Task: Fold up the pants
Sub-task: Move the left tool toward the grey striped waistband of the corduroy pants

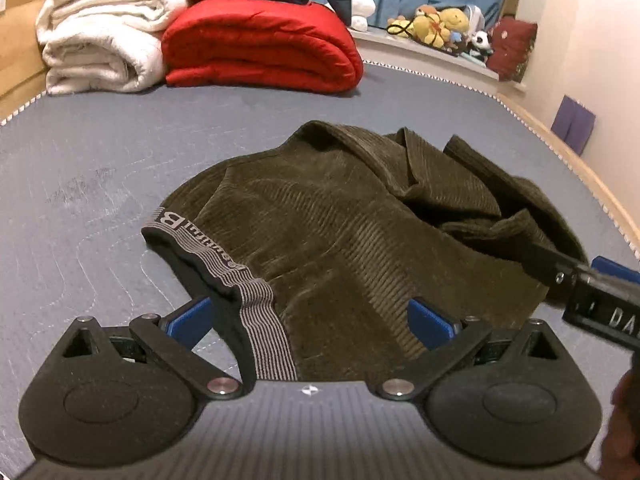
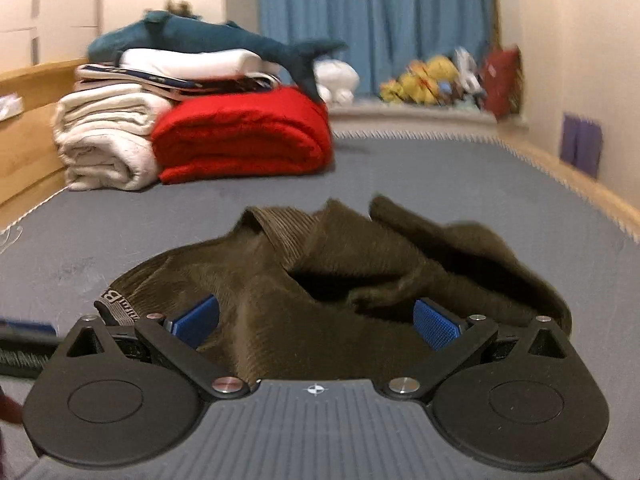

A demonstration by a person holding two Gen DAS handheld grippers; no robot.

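Bare mattress (image 1: 100, 168) lies open left of the pants (image 1: 340, 220); folded bedding (image 1: 260, 52) blocks the far end.

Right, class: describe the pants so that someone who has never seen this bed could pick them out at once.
Start at the grey mattress. At its far end are a red quilt and white blankets; the pants lie crumpled nearer, alone. They are the only dark olive corduroy thing, with a striped grey waistband.

Warm, dim indoor light. Fisheye bending curves edges at three and nine o'clock. The left wrist view is sharp; the right wrist view smears the olive corduroy pants (image 2: 320, 280) and the folded red quilted blanket (image 2: 244, 136).
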